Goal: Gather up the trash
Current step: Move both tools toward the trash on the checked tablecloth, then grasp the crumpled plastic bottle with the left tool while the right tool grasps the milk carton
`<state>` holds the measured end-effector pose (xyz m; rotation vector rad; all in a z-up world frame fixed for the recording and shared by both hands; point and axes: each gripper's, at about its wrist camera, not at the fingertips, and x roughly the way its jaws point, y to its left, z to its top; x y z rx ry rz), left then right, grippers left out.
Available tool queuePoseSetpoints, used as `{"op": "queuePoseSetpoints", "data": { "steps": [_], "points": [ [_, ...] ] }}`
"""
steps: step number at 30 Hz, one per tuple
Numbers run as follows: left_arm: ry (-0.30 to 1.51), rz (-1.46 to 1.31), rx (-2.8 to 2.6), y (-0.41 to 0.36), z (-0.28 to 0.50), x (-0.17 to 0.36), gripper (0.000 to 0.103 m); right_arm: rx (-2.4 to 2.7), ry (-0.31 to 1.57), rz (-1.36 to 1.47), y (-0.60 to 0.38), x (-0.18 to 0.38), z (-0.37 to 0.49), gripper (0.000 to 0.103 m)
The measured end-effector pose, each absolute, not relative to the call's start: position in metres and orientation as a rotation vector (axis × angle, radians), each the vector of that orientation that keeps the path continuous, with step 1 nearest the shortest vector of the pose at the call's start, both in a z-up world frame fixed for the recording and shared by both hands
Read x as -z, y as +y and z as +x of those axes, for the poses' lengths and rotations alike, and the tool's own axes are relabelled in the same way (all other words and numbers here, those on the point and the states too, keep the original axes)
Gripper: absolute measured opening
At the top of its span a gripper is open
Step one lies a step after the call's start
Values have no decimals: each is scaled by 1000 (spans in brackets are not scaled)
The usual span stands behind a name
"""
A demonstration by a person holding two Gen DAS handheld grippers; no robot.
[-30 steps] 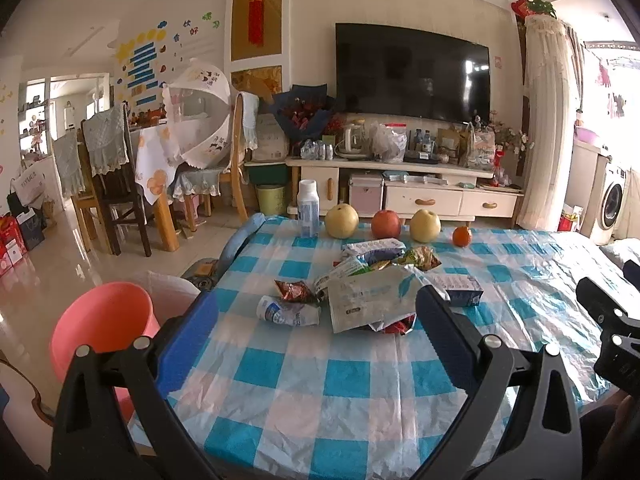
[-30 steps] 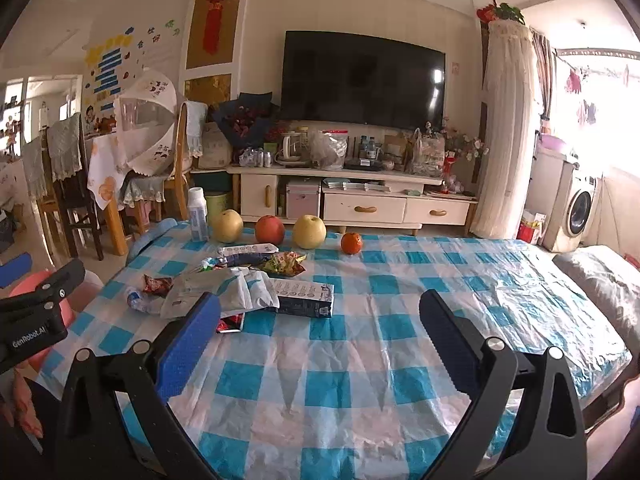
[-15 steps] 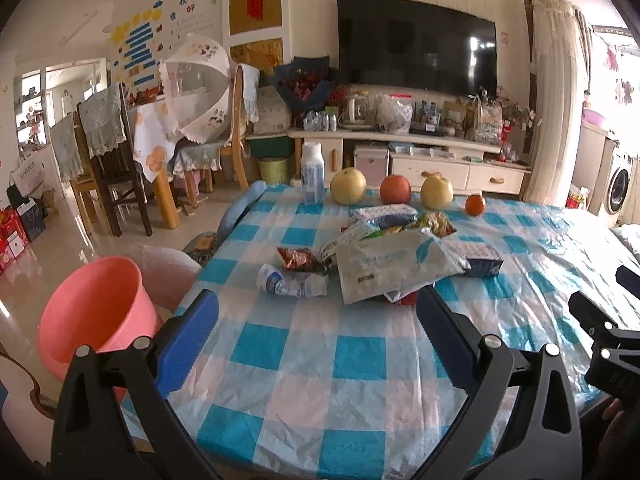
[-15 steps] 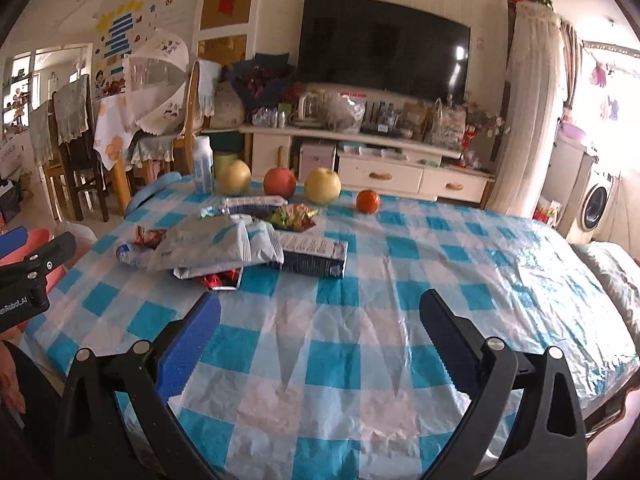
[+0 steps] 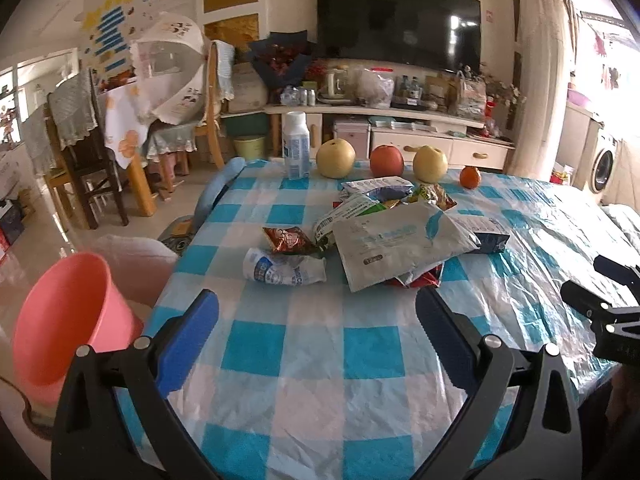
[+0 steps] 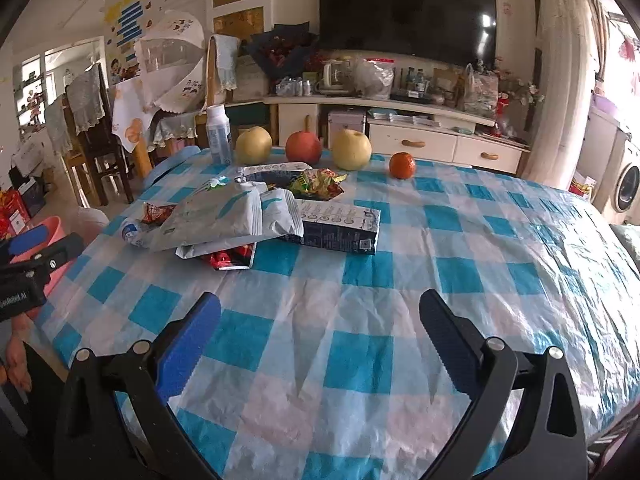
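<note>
Blue-checked tablecloth (image 5: 308, 344) with a trash pile near the far side: grey mailer bag (image 5: 400, 244) on top of a red wrapper (image 6: 232, 258), dark carton (image 6: 340, 230) touching it, crushed bottle (image 5: 284, 270) and snack packet (image 5: 286, 240) just left. We see our left gripper (image 5: 316, 316) and right gripper (image 6: 318, 314) both spread wide, holding nothing, above bare cloth. Pink bin (image 5: 60, 320) sits off the table's left edge; fruit row (image 5: 386, 160) behind the pile
</note>
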<state>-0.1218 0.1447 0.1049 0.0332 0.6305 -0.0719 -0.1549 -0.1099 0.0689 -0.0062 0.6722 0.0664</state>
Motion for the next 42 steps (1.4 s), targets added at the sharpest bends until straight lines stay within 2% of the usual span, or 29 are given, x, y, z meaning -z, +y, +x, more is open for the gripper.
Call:
{"op": "queuePoseSetpoints", "data": {
  "steps": [9, 17, 20, 24, 27, 28, 30, 31, 40, 42],
  "points": [
    [647, -2, 120, 173, -80, -107, 99, -77, 749, 112, -142, -52, -112, 98],
    [762, -168, 49, 212, -28, -83, 98, -43, 789, 151, -171, -39, -64, 98],
    [811, -215, 32, 213, -14, -69, 91, -39, 796, 160, -178, -35, -47, 98],
    [878, -307, -1, 215, 0, -51, 76, -38, 798, 167, -183, -31, -21, 98],
    [892, -390, -16, 214, 8, -44, 76, -56, 791, 184, -186, -30, -1, 98],
    [891, -410, -22, 214, 11, -43, 76, -65, 791, 196, -187, -30, 5, 96],
    [890, -437, -41, 211, 14, -40, 74, -89, 790, 209, -187, -30, 18, 84],
    [892, -444, -55, 210, 17, -38, 70, -98, 794, 213, -187, -30, 24, 76],
    [946, -406, -104, 196, 40, -21, 62, -183, 861, 194, -181, -11, 78, 71],
    [946, -386, -113, 194, 42, -19, 61, -211, 889, 180, -179, -4, 84, 67]
  ]
}}
